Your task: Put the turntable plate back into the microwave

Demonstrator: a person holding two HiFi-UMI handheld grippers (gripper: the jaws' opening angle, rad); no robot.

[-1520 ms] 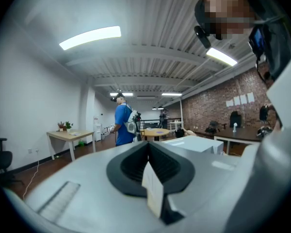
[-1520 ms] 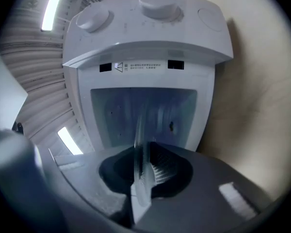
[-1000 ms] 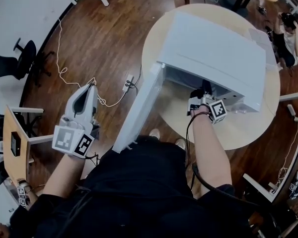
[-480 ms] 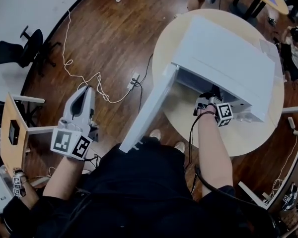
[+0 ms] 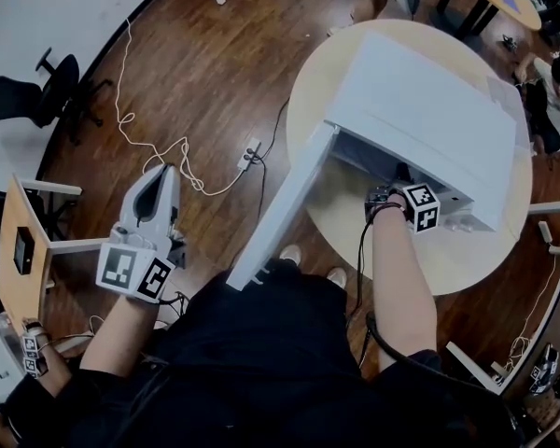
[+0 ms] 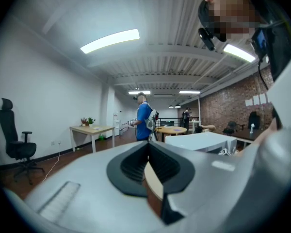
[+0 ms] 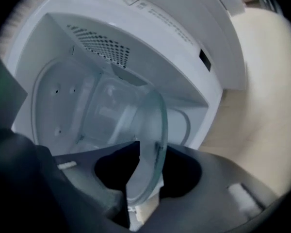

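Note:
A white microwave [image 5: 429,110] stands on a round table [image 5: 467,259] with its door [image 5: 280,213] swung wide open. My right gripper [image 5: 389,187] reaches into the cavity mouth. In the right gripper view the clear glass turntable plate [image 7: 148,115] stands tilted on edge inside the cavity [image 7: 63,96]. Its near rim lies between the jaws of my right gripper [image 7: 150,148], which have just been opening and no longer pinch it. My left gripper [image 5: 159,177] hangs over the floor, left of the door, jaws together and empty [image 6: 148,147].
A power strip with a white cable [image 5: 250,152] lies on the wooden floor. An office chair [image 5: 37,91] and a small desk [image 5: 23,250] stand at the left. One person sits at the far right [image 5: 551,82]; another, in blue, stands far off [image 6: 144,118].
My right gripper has tipped down and gone slightly deeper into the microwave mouth. The left gripper has drifted slightly, then held still.

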